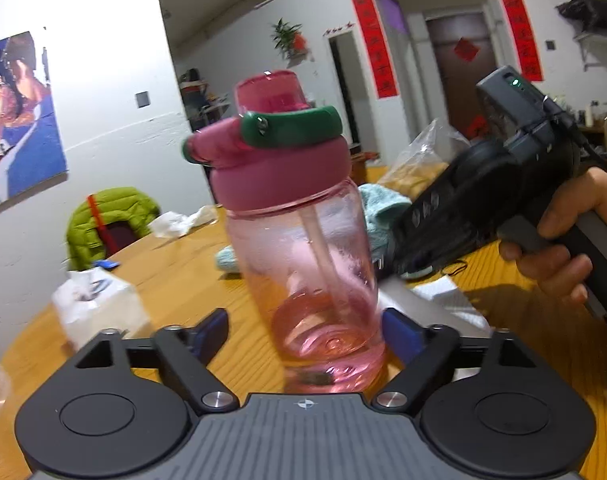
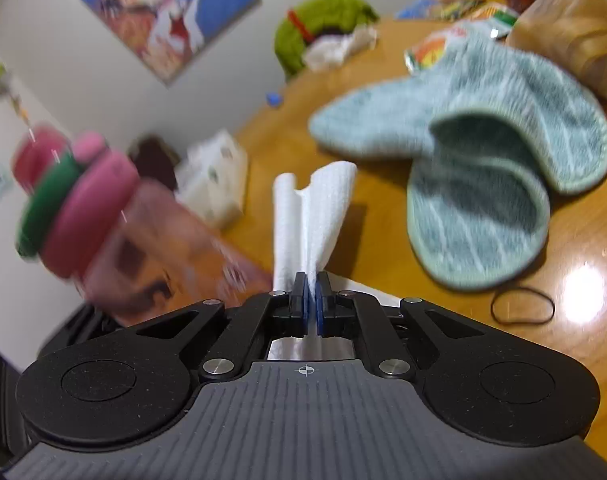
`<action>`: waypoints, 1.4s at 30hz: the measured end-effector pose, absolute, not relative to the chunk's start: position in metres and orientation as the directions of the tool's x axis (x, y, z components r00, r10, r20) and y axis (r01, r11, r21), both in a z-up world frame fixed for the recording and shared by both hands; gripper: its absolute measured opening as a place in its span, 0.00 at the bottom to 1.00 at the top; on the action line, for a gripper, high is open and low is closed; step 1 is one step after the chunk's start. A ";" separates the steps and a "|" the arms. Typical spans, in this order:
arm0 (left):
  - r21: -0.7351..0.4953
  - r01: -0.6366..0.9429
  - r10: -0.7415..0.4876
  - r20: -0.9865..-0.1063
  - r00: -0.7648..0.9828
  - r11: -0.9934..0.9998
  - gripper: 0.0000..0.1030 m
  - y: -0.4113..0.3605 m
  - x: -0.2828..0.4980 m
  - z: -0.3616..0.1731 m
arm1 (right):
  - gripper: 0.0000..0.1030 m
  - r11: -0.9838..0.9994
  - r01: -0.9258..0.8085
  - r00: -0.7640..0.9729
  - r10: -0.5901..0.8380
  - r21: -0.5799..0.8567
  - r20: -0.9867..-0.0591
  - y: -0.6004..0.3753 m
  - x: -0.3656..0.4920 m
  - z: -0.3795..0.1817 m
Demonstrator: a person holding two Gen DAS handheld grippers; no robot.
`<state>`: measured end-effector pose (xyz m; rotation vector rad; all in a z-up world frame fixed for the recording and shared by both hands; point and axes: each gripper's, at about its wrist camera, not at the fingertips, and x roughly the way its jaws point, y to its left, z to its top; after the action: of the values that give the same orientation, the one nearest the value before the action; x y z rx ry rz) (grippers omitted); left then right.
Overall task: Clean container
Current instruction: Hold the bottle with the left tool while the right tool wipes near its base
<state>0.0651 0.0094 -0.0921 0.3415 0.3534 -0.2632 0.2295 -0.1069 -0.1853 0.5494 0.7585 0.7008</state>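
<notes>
The bottle is placed between the fingers of the left tool, its base nearest that tool's camera and its lid farthest, tilted. The right tool is seen to its right, over the counter. A folded tissue is pinched between the right tool's fingers. A towel is laid on the counter ahead and right of it, a hair band just before the towel. A tissue box is set left of the bottle, with a jacket behind it.
</notes>
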 end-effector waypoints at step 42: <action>0.286 0.343 -0.239 -0.341 0.909 0.895 0.72 -0.030 0.004 -0.099 | 0.09 0.642 -0.308 0.435 0.752 0.702 -0.496 -0.112 0.227 -0.195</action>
<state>0.0037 -0.0300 -0.0991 0.3496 0.3043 -0.3069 0.2272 -0.1119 -0.1949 0.5694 0.8936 0.7054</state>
